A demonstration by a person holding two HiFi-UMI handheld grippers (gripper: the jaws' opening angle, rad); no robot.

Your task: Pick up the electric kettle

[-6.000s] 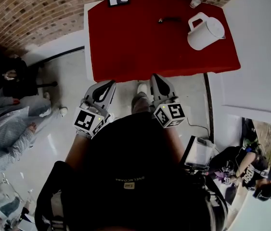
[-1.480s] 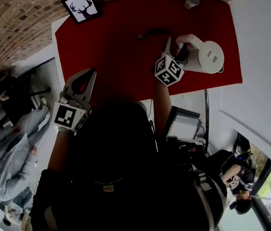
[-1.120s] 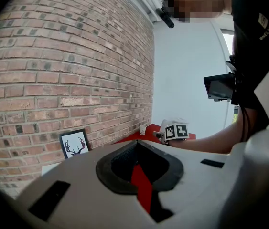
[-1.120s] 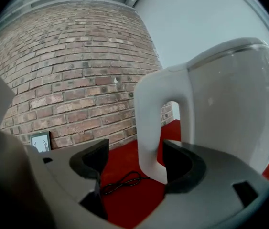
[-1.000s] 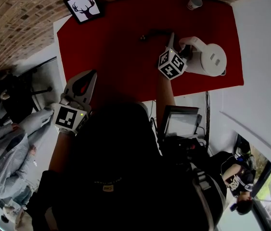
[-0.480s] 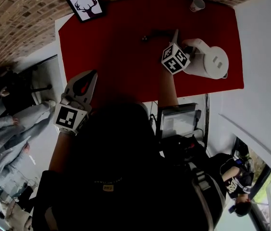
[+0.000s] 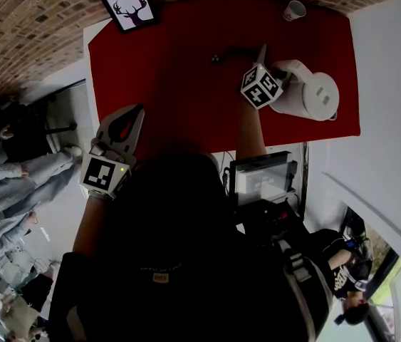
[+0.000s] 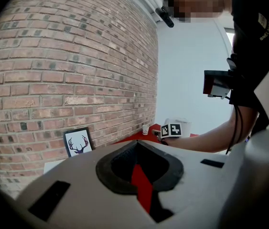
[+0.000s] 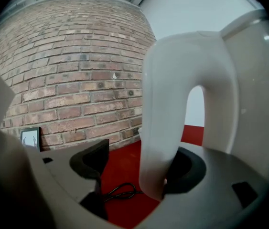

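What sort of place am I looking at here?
Probably an indoor studio or office corner: a red-covered table with a white kettle, a framed deer picture against a brick wall, other people nearby.

The left gripper [image 7: 137, 112] and right gripper [image 7: 266, 61] are pale grey plastic shells with black pads [image 8: 110, 168] inside, each carrying a cube [image 7: 261, 86] of black-and-white square markers. Left one's got a tiny green light [image 7: 122, 167]. Person's wearing a black short-sleeved top [image 7: 164, 241] with small pale lettering [image 7: 159, 277].

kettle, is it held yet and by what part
Nothing yet: the open jaws of the right gripper straddle the kettle handle, one pad touching; left gripper empty.
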